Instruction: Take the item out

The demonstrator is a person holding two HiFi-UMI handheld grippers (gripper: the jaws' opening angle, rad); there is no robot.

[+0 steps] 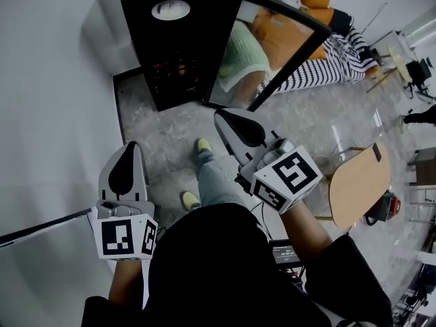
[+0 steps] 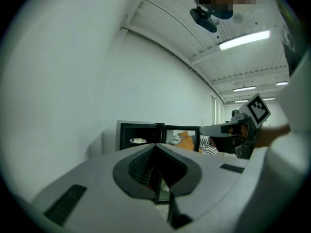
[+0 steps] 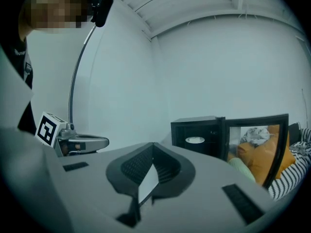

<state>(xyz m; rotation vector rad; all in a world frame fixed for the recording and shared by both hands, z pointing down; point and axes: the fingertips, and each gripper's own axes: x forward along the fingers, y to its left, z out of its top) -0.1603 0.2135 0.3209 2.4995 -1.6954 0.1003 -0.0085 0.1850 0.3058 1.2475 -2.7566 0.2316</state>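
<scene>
A black cabinet (image 1: pixel 180 46) stands on the floor against the white wall, its glass door (image 1: pixel 286 53) swung open to the right. Inside, on an upper shelf, lies a white plate (image 1: pixel 170 9) with something pale on it; it also shows in the left gripper view as the plate (image 2: pixel 138 140) and in the right gripper view as the plate (image 3: pixel 195 140). My left gripper (image 1: pixel 131 144) is shut and empty, well short of the cabinet. My right gripper (image 1: pixel 219 112) is also shut with nothing in it, pointing toward the open front. Both grippers (image 2: pixel 155 144) (image 3: pixel 153 143) are held about level.
A sofa with orange cushions (image 1: pixel 293 26) and a striped cloth (image 1: pixel 334 60) lies behind the open door. A round wooden chair seat (image 1: pixel 357 182) stands at the right. The white wall (image 1: pixel 48 101) runs along the left. The person's shoes (image 1: pixel 203 145) are on the marble floor.
</scene>
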